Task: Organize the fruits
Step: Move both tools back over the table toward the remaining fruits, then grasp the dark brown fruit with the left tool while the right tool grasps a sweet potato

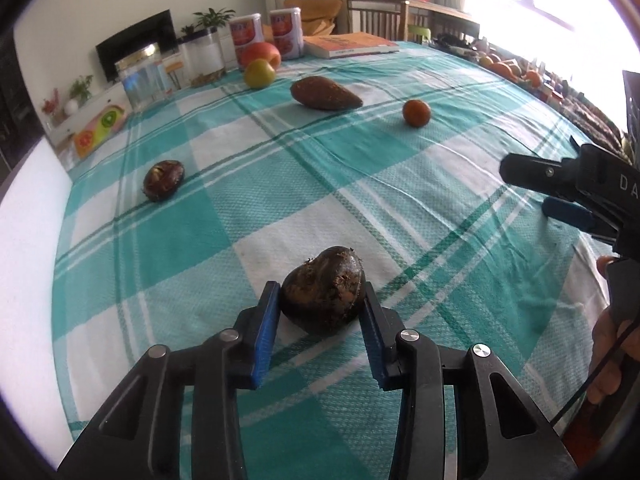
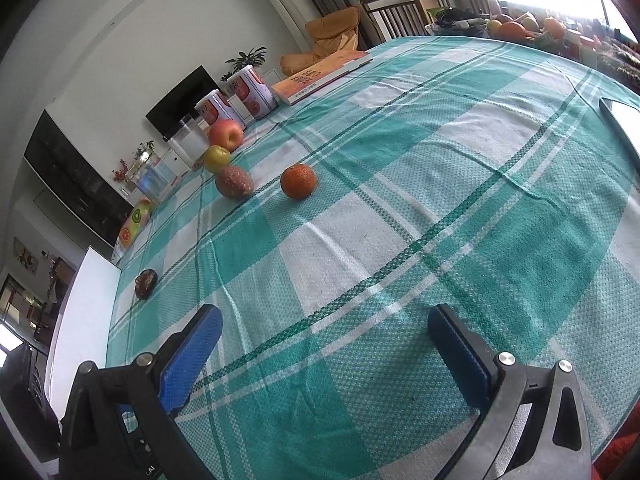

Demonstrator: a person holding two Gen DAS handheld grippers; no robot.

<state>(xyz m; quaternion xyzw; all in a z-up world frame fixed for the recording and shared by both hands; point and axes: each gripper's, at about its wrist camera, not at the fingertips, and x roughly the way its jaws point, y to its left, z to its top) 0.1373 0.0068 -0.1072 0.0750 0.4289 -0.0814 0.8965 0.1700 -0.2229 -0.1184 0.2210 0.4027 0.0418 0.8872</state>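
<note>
One dark, hairy-skinned fruit [image 1: 323, 290] is sitting near the near edge of the checked tablecloth [image 1: 400, 184], and the left gripper [image 1: 322, 312] is pinching it between its blue pads, probably to carry it toward the others. Five further fruits are lying apart across the cloth: a second dark fruit [image 1: 164, 180] toward the left edge, a brown pointed fruit [image 1: 325, 93], a tangerine [image 1: 416, 112], and a yellow-green apple [image 1: 259, 73] touching a red apple [image 1: 260, 54] by the far edge. Two cans [image 1: 266, 36] are standing there, contents unseen, while the right gripper [image 2: 326, 344] is hovering spread and empty.
</note>
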